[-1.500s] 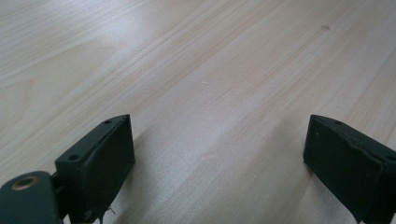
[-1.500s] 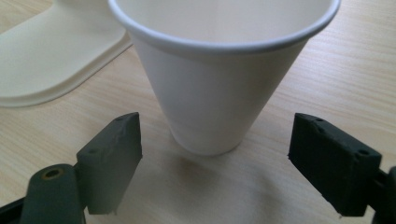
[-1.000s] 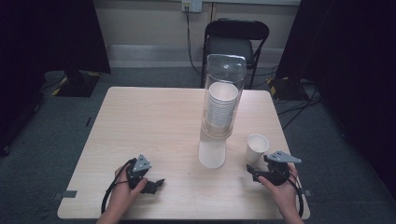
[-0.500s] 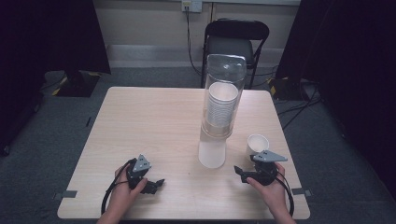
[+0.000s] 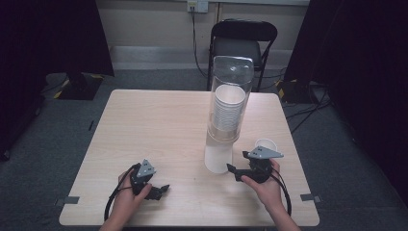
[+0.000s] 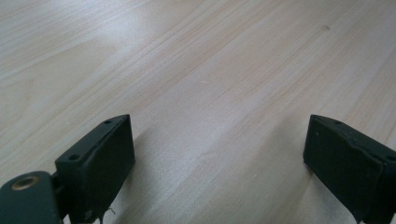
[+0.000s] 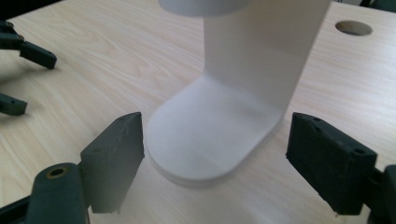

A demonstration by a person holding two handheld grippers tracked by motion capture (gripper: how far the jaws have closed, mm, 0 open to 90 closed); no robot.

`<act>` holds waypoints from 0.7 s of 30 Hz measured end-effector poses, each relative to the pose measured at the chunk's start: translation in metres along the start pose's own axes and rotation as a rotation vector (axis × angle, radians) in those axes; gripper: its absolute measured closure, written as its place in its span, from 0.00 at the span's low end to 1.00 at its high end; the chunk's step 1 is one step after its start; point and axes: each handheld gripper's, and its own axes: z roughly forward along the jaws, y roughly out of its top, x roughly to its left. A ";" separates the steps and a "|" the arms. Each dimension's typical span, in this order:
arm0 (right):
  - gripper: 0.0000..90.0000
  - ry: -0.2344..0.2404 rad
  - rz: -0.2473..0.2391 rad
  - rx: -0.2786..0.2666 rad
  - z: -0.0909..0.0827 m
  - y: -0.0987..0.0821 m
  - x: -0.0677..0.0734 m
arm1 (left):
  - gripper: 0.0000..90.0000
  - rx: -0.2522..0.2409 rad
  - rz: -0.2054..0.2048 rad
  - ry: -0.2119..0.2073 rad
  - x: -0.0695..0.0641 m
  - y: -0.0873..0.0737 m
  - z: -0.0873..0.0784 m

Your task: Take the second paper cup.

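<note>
Left tongs (image 5: pixel 161 190): low on the tabletop (image 5: pixel 159 125), parted wide, bare wood between the pads, nothing gripped; the dispenser stands well off to their right.

Right tongs (image 5: pixel 232 169): have just been closing, now about half parted, empty, nose toward the cup dispenser (image 5: pixel 226 120). Its white base (image 7: pixel 210 135) lies directly ahead of them, just beyond the tips, not touched. Long axis of the dispenser upright; stack of cups (image 5: pixel 227 108) in the clear tube. A single paper cup (image 5: pixel 265 145) stands just behind these tongs. Right hand plainly nearer.

Paper cup (image 5: pixel 265 144) half behind right tongs (image 5: pixel 232 169)
</note>
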 end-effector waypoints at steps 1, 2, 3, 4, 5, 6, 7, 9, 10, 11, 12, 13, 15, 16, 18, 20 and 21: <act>0.20 -0.002 -0.002 -0.002 0.001 0.001 0.001 | 0.09 0.000 0.000 0.000 0.000 0.000 0.000; 0.20 0.005 -0.007 -0.008 0.004 0.003 0.002 | 0.09 0.000 0.000 0.000 0.000 0.000 0.000; 0.21 0.010 -0.011 -0.014 0.006 0.005 0.003 | 0.09 0.000 0.001 0.000 0.000 0.000 0.000; 0.21 0.012 -0.007 -0.020 0.007 0.006 0.003 | 0.09 0.000 0.000 0.000 0.000 0.000 0.000; 0.21 0.014 0.002 -0.026 0.010 0.007 0.003 | 0.09 0.000 0.001 0.000 0.000 0.000 0.000; 0.21 0.018 0.006 -0.038 0.012 0.008 0.003 | 0.09 0.000 0.001 0.000 0.000 0.000 0.000; 0.21 0.024 0.010 -0.044 0.014 0.008 0.003 | 0.09 0.000 0.001 0.000 0.000 0.000 0.000; 0.21 0.024 0.006 -0.063 0.017 0.010 0.004 | 0.09 0.000 0.001 0.000 0.000 0.000 0.000; 0.21 0.025 0.007 -0.067 0.019 0.012 0.004 | 0.09 0.000 0.001 0.000 0.000 0.000 0.000; 0.21 0.026 0.002 -0.074 0.020 0.014 0.004 | 0.09 0.001 0.002 0.001 0.000 0.000 0.000; 0.21 0.023 0.000 -0.081 0.022 0.016 0.005 | 0.09 0.001 0.001 0.000 0.000 0.000 0.000; 0.21 0.018 -0.007 -0.085 0.022 0.019 0.005 | 0.09 0.000 0.002 0.001 0.000 0.000 0.000; 0.21 0.014 -0.007 -0.100 0.023 0.025 0.005 | 0.09 0.000 0.000 0.000 0.000 0.000 0.000; 0.21 0.014 -0.004 -0.113 0.023 0.028 0.005 | 0.09 0.000 0.001 0.001 0.000 0.000 0.000; 0.21 0.027 -0.008 -0.133 0.025 0.033 0.005 | 0.09 0.000 0.001 0.001 0.000 0.000 0.000; 0.21 0.019 -0.017 -0.145 0.025 0.037 0.006 | 0.09 0.000 0.000 0.000 0.000 0.000 0.000; 0.22 0.021 -0.015 -0.152 0.025 0.039 0.007 | 0.09 0.000 0.000 0.000 0.000 0.000 0.000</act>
